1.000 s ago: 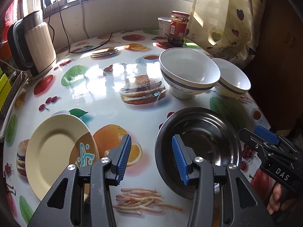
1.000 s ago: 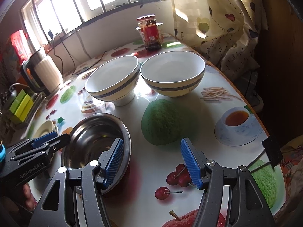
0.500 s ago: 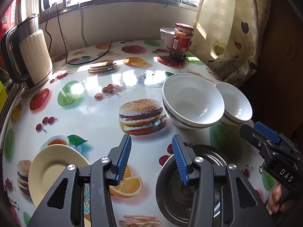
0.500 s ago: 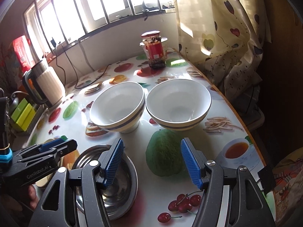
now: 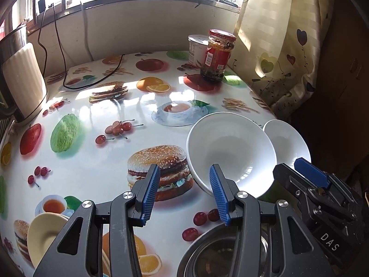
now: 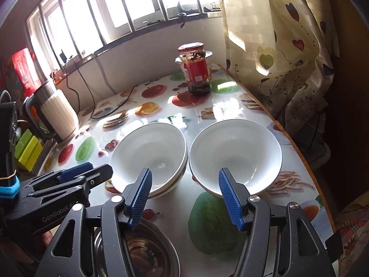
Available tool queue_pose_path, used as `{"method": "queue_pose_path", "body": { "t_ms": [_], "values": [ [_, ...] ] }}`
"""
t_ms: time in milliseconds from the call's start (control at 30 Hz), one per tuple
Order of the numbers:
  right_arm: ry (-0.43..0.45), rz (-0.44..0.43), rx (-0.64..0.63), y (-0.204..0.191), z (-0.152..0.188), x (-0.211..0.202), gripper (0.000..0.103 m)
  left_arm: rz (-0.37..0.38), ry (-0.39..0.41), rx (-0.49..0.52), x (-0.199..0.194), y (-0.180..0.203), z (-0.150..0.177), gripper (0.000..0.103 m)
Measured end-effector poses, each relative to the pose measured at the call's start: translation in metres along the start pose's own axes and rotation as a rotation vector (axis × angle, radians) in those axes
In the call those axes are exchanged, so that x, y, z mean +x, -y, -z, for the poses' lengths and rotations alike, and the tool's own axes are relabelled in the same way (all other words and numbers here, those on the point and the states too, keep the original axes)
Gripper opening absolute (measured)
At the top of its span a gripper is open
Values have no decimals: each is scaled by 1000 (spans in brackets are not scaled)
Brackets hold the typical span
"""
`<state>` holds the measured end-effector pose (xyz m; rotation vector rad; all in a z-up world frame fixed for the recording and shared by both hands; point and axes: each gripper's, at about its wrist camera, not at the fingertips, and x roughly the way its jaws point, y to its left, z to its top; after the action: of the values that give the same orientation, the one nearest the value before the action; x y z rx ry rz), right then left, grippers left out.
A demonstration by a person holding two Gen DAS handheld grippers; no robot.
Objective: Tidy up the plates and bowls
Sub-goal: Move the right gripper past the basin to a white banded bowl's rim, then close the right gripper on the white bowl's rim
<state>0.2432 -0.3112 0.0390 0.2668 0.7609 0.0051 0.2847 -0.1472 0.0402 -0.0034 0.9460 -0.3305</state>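
On table, near edge: both grippers hover empty above the dishes, reach step, nothing grasped yet. Left gripper (image 5: 184, 194) jaws part open, nothing between them, aimed at gap between burger print and left bowl (image 5: 230, 150). Right gripper (image 6: 184, 196) jaws part open, have just been closing a little, nothing between the pads; it sits over the two white bowls, left bowl's near rim by its left finger, right bowl (image 6: 235, 157) by its right finger. Bowls side by side, rims about touching, both empty. Steel dish (image 6: 147, 254) nearest, under the grippers, looks empty. Yellow plate (image 5: 43, 235) near left, well apart from the bowls, empty. Jar (image 6: 196, 69) far side, dark contents, lid on. Likely next: drop onto one bowl rim, close, lift and nest it in the other; needs a rim pinch on slick glaze.
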Motion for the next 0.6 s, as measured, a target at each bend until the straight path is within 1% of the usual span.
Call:
{"method": "queue_pose_path", "body": {
  "t_ms": [133,300,367,400,533,567,600],
  "values": [
    [-3,1,-10,-2,-4,7,49,-1,-4,-17,6,-3,-4,46],
    [2,4,-17,-4,-9,13,43,18,-10,-19,13,-4,-8,46],
    [-3,4,-13,-4,-11,17,37,25,-17,-29,16,-6,-10,46],
    [-5,4,-13,-5,-11,18,32,31,-21,-38,17,-7,-10,46],
    [-6,7,-17,-6,-12,21,31,32,-23,-32,20,-7,-10,46],
    [-8,7,-17,-6,-13,22,31,34,-24,-32,21,-6,-10,45],
    [-9,7,-17,-6,-13,23,29,35,-26,-33,22,-6,-10,42]
  ]
}}
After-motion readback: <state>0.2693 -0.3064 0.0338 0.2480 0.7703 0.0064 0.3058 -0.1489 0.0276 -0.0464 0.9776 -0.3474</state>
